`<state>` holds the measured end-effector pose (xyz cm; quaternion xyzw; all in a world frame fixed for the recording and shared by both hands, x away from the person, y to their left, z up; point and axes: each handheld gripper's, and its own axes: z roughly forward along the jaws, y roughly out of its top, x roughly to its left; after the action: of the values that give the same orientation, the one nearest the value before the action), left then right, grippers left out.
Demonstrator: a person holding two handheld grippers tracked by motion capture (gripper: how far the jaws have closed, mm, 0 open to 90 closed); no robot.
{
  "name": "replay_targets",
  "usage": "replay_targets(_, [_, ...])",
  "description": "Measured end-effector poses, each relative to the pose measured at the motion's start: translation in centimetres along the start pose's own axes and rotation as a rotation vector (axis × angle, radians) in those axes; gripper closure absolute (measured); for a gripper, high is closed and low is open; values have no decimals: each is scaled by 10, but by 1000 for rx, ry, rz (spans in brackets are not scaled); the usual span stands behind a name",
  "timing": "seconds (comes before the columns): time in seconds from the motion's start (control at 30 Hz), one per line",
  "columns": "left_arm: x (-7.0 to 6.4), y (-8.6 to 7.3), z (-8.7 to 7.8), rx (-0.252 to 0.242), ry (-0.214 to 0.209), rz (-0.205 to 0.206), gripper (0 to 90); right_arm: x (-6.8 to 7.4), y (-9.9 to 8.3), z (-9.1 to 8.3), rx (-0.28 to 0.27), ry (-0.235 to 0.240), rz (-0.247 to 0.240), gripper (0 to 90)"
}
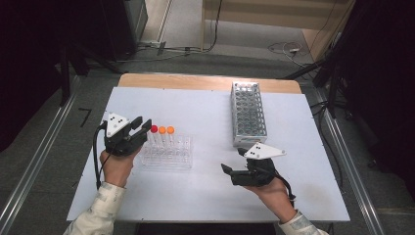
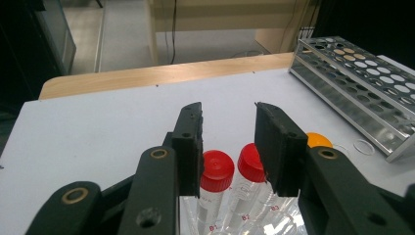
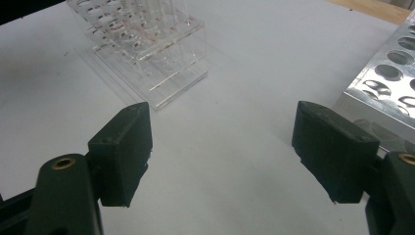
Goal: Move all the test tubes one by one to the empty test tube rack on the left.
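Two red-capped tubes (image 2: 215, 169) stand side by side in the clear rack (image 1: 169, 156) right under my left gripper (image 2: 227, 142), with an orange-capped tube (image 2: 318, 140) partly hidden behind the right-hand finger. My left fingers (image 2: 188, 147) are parted, holding nothing, and the gap looks only a little wider than one cap, so I judge the step in hand is picking one red tube out of the rack. To do it well I choose one cap, not the seam between the two, and centre the gap over it before I come down; the caps sit close together, so a finger could catch the neighbour and tilt both. I close on the tube just below the cap and lift straight up, so the clear rack does not rise or slide on the white surface (image 1: 205, 112). My right gripper (image 3: 222, 147) hovers over bare surface with its fingers spread wide and empty, the clear rack ahead of it and the metal rack (image 1: 248, 113) just beside one finger. I could steady the clear rack with it, or keep it clear of the lift path towards the metal rack.
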<state>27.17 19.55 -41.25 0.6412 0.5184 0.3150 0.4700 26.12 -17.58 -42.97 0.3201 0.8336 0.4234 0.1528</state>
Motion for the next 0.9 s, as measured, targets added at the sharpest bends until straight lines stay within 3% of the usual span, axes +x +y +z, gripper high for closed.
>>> replay_targets(0.17, [-1,1,-2,-4,-9,-9,597,-1,0,0,-1,-2,2,215])
replay_targets(0.47, [-5,0,-5,0,10,-49,254,-7,-2,-1,-2,-13,25,215])
replay_targets(0.9, [-10,-3,-18,-5,1,-36,206,-12,-5,-5,-19,-46,38,215])
